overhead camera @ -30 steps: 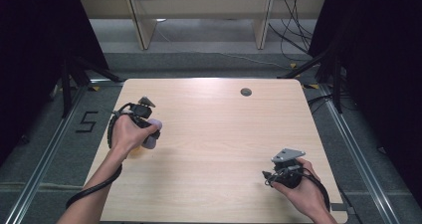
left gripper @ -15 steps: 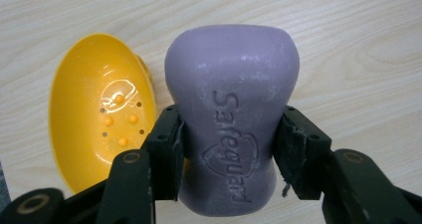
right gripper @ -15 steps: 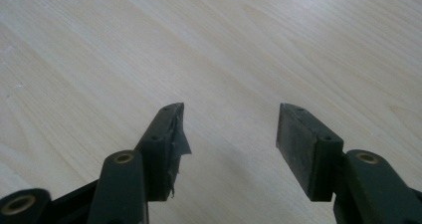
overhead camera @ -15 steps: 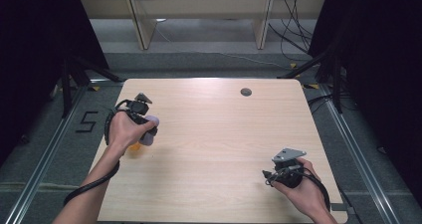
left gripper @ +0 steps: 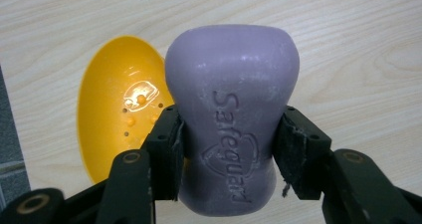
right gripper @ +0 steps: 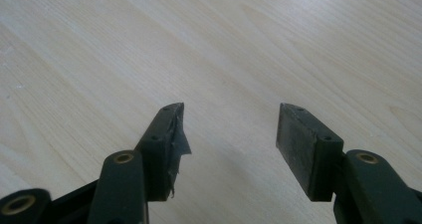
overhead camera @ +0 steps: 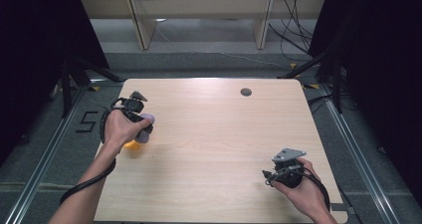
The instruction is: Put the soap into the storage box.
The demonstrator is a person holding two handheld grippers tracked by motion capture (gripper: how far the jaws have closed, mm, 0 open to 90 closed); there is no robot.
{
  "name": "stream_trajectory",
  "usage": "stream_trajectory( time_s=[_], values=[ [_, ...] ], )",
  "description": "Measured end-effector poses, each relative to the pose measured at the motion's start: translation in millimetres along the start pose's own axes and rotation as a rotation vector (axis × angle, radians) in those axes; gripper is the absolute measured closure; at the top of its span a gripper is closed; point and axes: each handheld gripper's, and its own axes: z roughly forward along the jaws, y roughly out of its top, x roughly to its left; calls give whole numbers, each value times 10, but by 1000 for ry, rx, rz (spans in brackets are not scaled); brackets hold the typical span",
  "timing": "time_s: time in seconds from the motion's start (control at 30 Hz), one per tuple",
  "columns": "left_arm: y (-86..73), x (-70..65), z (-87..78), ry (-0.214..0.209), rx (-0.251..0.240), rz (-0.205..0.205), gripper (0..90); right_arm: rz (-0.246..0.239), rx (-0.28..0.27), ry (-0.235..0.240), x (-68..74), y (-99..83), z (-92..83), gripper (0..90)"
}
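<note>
My left tool (left gripper: 226, 149) clamps the purple soap (left gripper: 231, 114) at its waist; slick sides risk slippage short of the yellow dish (left gripper: 117, 114) at nine o'clock; my right tool (right gripper: 229, 134) idles open

**Table surface**

Light wood-grain table (overhead camera: 219, 149), rounded corners. A yellow oval soap dish (left gripper: 117, 114) with drain holes lies on it near the left edge. Small dark round cap (overhead camera: 246, 91) sits in the top near the far edge, well apart from the dish.
</note>
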Motion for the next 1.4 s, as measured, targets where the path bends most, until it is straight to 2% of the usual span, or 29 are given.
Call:
stream_trajectory(
  time_s=[0.17,0.2,0.27,0.33,0.43,0.5,0.53,1.0,1.2,1.27,1.4],
  values=[
    [13,33,-7,10,-5,2,493,0,1,0,1,1,1,449],
    [20,52,-12,16,1,16,493,1,0,0,1,1,1,449],
    [27,57,-11,24,4,-3,493,0,2,1,-3,1,-3,449],
    [27,77,-6,21,-1,7,493,-14,-3,-3,-11,-3,3,449],
    [35,99,-4,29,-4,0,493,-14,-6,-3,-9,-1,0,449],
    [43,114,-18,42,13,3,493,-14,-5,-4,-10,-1,1,449],
    [38,123,-3,34,-4,-6,493,-14,-5,-4,-10,-1,1,449],
    [62,243,34,68,6,-9,493,-13,-5,-5,-11,-1,1,447],
    [74,275,50,78,11,3,493,-12,-5,-4,-12,-1,3,447],
    [92,305,44,99,37,32,493,-11,-3,-5,-11,-1,3,446],
    [97,323,53,105,46,39,493,-1,2,0,-2,3,-2,446]
  ],
)
